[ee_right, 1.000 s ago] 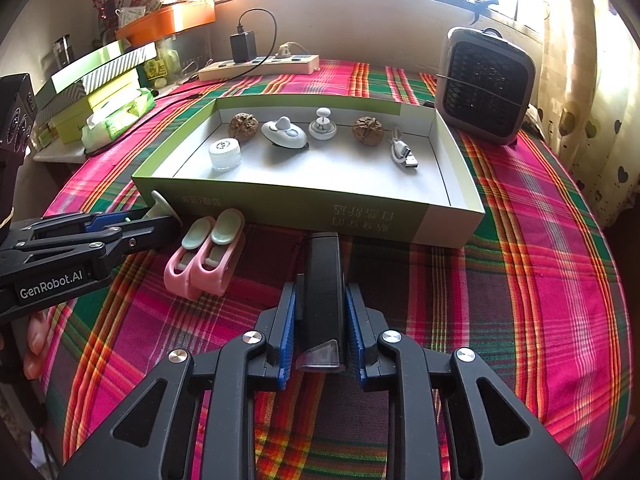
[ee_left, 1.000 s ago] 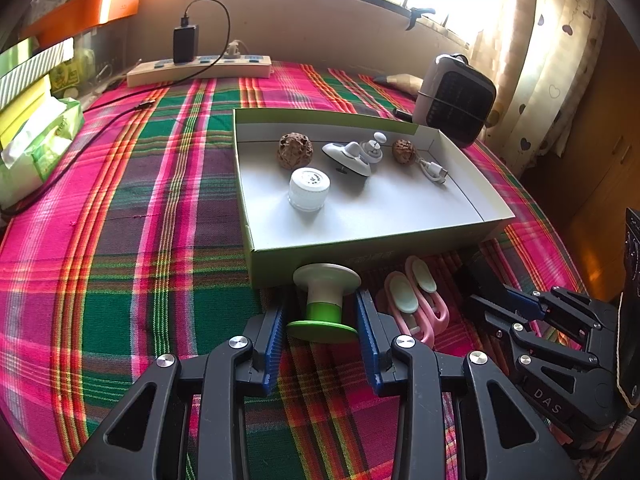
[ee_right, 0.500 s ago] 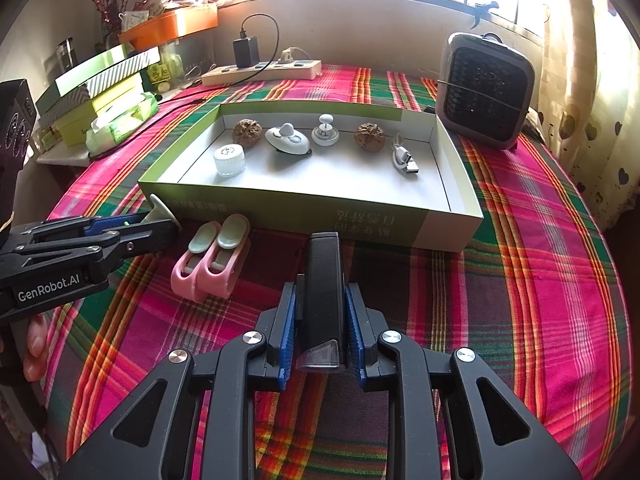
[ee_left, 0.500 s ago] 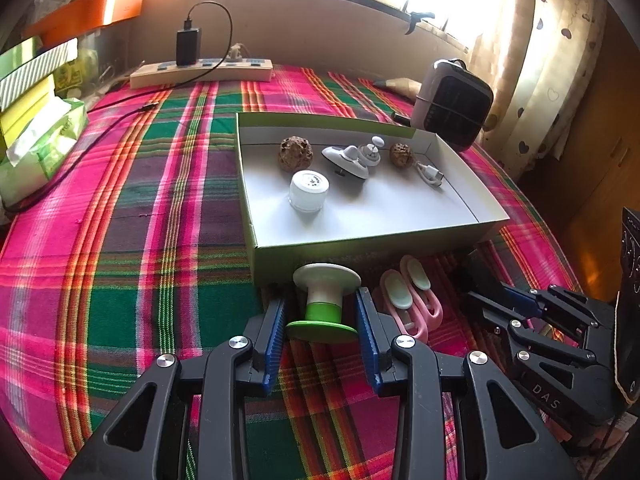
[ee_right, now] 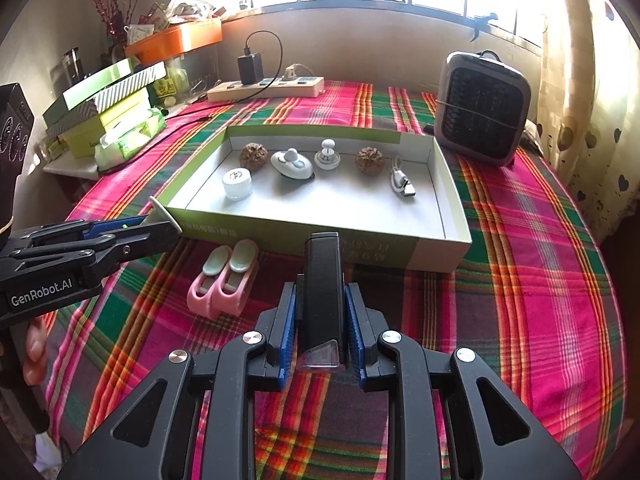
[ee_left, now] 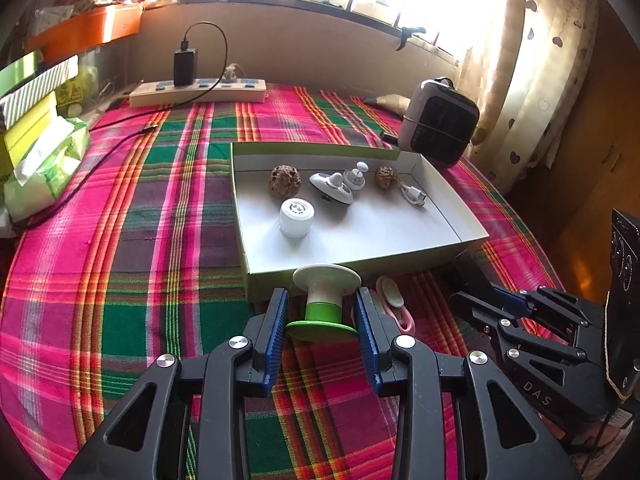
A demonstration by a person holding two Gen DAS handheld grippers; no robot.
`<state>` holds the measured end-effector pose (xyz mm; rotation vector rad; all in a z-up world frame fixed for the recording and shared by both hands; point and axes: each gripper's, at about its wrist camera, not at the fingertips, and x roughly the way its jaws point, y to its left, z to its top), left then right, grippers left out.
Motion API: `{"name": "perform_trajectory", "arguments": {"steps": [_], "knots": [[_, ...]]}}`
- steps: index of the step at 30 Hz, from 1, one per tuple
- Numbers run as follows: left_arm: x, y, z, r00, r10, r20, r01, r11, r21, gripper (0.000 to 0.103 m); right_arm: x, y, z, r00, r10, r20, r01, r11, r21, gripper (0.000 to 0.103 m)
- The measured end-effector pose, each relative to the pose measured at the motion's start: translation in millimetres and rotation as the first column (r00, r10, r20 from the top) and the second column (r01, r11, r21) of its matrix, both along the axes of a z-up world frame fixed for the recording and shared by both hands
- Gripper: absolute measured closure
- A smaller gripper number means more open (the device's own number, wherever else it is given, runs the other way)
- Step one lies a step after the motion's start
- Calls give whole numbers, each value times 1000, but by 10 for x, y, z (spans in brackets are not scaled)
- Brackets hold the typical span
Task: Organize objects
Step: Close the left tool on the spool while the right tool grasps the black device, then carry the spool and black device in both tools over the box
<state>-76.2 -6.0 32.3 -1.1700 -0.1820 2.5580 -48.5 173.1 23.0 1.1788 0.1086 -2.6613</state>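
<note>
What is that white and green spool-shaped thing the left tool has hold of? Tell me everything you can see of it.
The spool-shaped thing has a wide white disc on top, a white neck, a bright green collar and a flat green disc at the bottom. It looks like smooth plastic. It stands upright, clamped at its green base between the blue ribbed jaws of the left gripper, in front of the near wall of the open box. Whether it rests on the plaid cloth or hangs just above it, I cannot tell. From the right gripper's camera only its white disc shows.

Woven plaid tablecloth (ee_right: 520,240), matt cardboard box (ee_right: 440,216), glossy plastic spool (ee_left: 325,304), rough walnuts (ee_right: 253,155)
</note>
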Motion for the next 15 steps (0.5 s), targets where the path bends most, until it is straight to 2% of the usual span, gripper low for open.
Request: {"name": "perform_trajectory", "arguments": {"steps": [15], "knots": [[-205,109,171,1000,-16,-14,17,1000,7,72,-199,63,186,1000,7,-17,-7,1000,-11,79]]}}
